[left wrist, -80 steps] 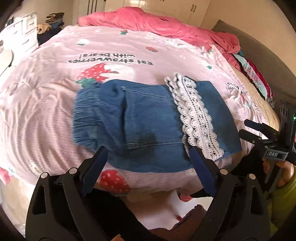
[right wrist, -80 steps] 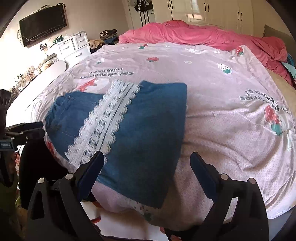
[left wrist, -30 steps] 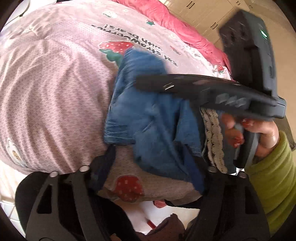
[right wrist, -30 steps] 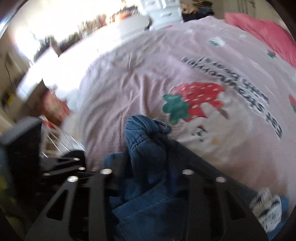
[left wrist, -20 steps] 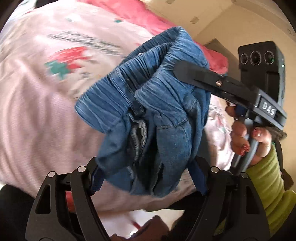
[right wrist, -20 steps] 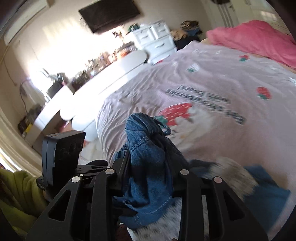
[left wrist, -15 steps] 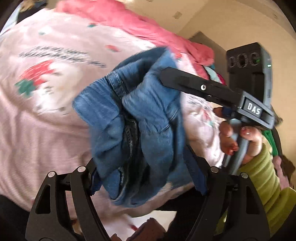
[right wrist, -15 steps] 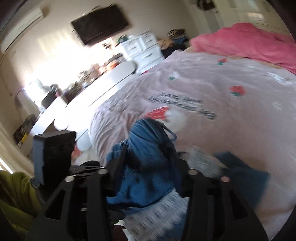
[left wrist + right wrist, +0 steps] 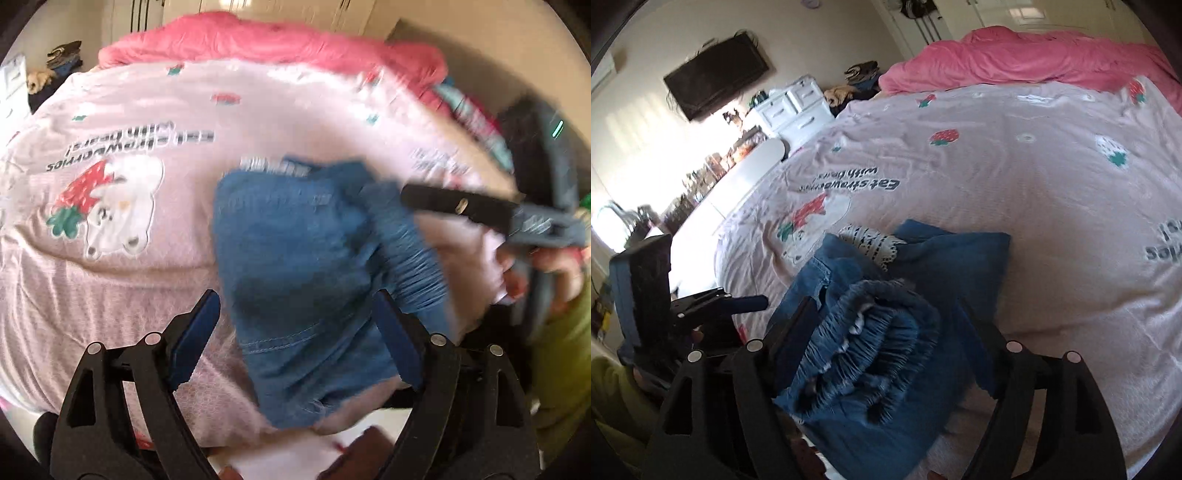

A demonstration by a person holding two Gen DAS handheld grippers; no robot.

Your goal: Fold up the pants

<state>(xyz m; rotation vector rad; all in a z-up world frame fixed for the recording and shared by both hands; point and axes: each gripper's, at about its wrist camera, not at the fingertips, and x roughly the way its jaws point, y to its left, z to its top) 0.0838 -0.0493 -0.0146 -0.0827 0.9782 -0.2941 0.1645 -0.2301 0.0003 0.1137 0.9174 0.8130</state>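
The blue denim pants (image 9: 295, 258) lie folded in a bundle on the pink strawberry bedspread (image 9: 110, 277), near its front edge. A strip of white lace trim (image 9: 871, 240) peeks out at the far side. My left gripper (image 9: 295, 336) hovers over the near end, its jaws opening; denim lies between the blue pads (image 9: 195, 332) and the left pad stands apart from it. My right gripper (image 9: 886, 332) straddles the gathered elastic waistband (image 9: 882, 317); its jaws are opening and the waistband sits loose between them. In the left wrist view, the right gripper's finger (image 9: 454, 201) reaches in beside the waistband.
A crumpled pink blanket (image 9: 1034, 55) lies along the far side of the bed. A white dresser (image 9: 798, 107), a wall screen (image 9: 716, 74) and a cluttered white desk (image 9: 738, 173) stand off the bed's left. The bed's front edge runs just below the pants.
Both grippers lifted the waistband end off the bed, carried it across and laid it down over the lace-trimmed legs. Both sets of jaws have widened, the right one by far the more.
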